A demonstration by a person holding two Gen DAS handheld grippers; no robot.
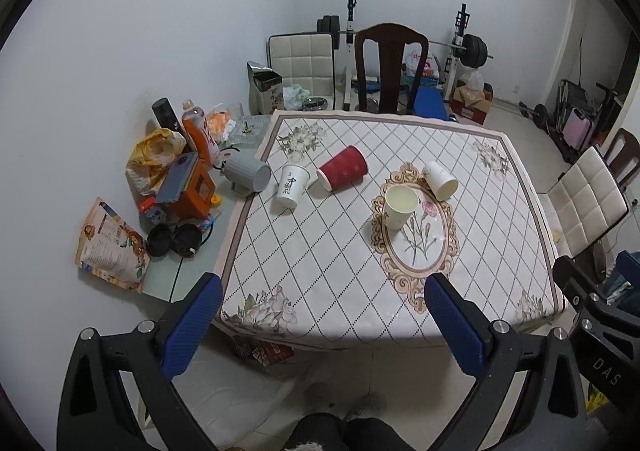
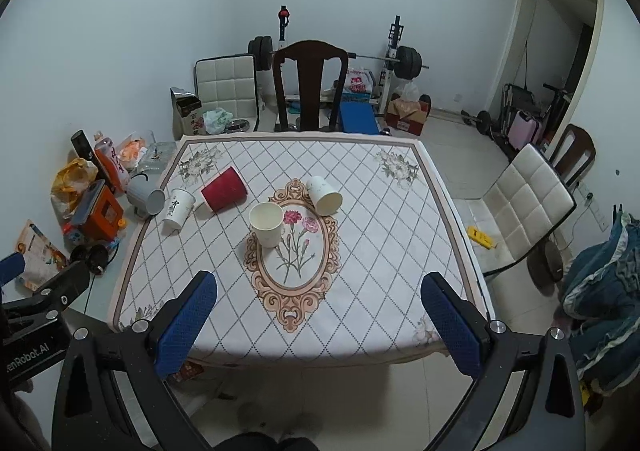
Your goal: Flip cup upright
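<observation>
On the patterned tablecloth (image 1: 328, 251) (image 2: 380, 251) lie several paper cups. A cream cup (image 1: 400, 207) (image 2: 267, 224) stands upright at the oval motif. A white cup (image 1: 440, 180) (image 2: 324, 195) lies on its side to its right. A red cup (image 1: 343, 173) (image 2: 223, 193) lies on its side at the far left. A white printed cup (image 1: 291, 186) (image 2: 179, 212) stands mouth down beside it. My left gripper (image 1: 324, 327) and right gripper (image 2: 320, 325) are both open and empty, held back off the table's near edge.
A grey ribbed cup (image 1: 248, 176) lies on a side shelf with a bottle (image 1: 198, 131), bags, an orange box (image 1: 192, 191), headphones (image 1: 174, 241) and a packet. A dark chair (image 1: 390, 67) stands behind the table, white chairs (image 2: 524, 207) to the right, a barbell rack behind.
</observation>
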